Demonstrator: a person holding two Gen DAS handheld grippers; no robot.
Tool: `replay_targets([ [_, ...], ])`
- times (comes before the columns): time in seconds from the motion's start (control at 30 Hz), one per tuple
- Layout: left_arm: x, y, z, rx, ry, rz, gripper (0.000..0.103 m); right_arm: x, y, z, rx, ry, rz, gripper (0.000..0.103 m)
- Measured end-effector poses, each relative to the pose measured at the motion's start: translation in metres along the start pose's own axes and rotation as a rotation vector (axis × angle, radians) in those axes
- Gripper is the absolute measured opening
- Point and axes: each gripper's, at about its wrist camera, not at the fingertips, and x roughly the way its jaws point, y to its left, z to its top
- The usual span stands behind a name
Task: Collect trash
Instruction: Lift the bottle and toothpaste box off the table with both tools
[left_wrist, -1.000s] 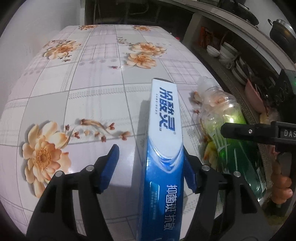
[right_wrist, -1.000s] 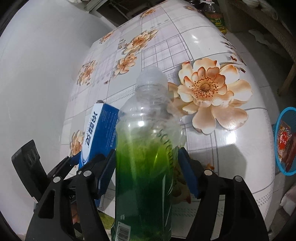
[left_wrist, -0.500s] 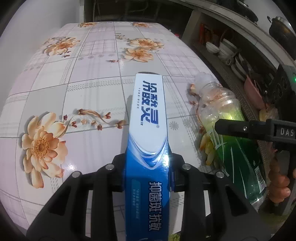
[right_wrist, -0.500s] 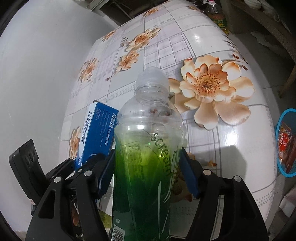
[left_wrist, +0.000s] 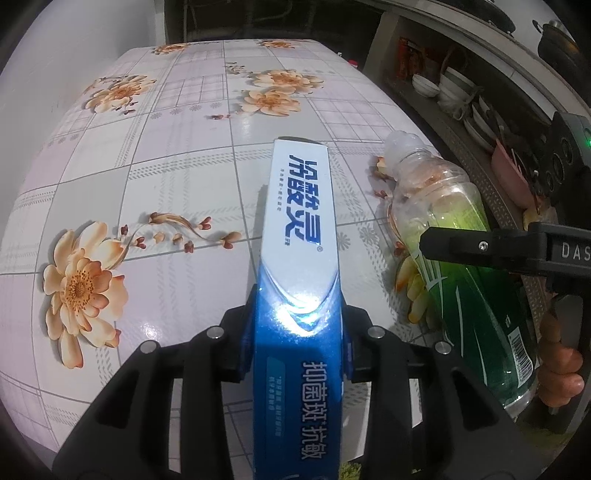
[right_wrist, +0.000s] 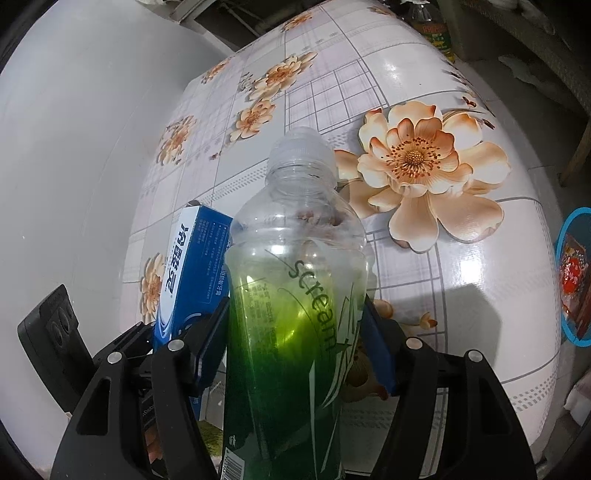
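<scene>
A: Left gripper (left_wrist: 297, 347)?
B: Jaws opening slightly, pads on the blue-white toothpaste box (left_wrist: 299, 236) jutting ahead.
A: Right gripper (right_wrist: 295, 332)?
B: Clamps clear green-tinted bottle (right_wrist: 295, 280), cap forward.

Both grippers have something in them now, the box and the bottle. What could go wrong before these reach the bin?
1. The left gripper grips the toothpaste box near one end, and its jaws are easing open a little: the box might tip or slip.
2. The right gripper squeezes a smooth bottle; it could slide out.
3. Box and bottle ride close together, so they may collide.
</scene>
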Motion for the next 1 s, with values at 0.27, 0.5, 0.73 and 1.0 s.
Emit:
replay_targets([
  [0.27, -0.001, 0.0, -0.001, -0.006, -0.005, 0.001, 0.032, -0.001, -0.004, -0.001, 0.009, -0.011, 0.028, 0.064],
  [0.5, -0.004, 0.005, -0.003, -0.03, -0.018, -0.001, 0.031, -0.003, -0.003, -0.005, 0.005, -0.011, 0.031, 0.063],
  [0.73, -0.011, 0.007, -0.004, -0.034, -0.044, 0.016, 0.031, -0.003, -0.003, -0.007, 0.011, -0.009, 0.048, 0.063],
  [1.0, -0.021, 0.005, -0.003, -0.027, -0.077, 0.044, 0.031, -0.006, -0.004, -0.01, 0.011, -0.013, 0.054, 0.063],
])
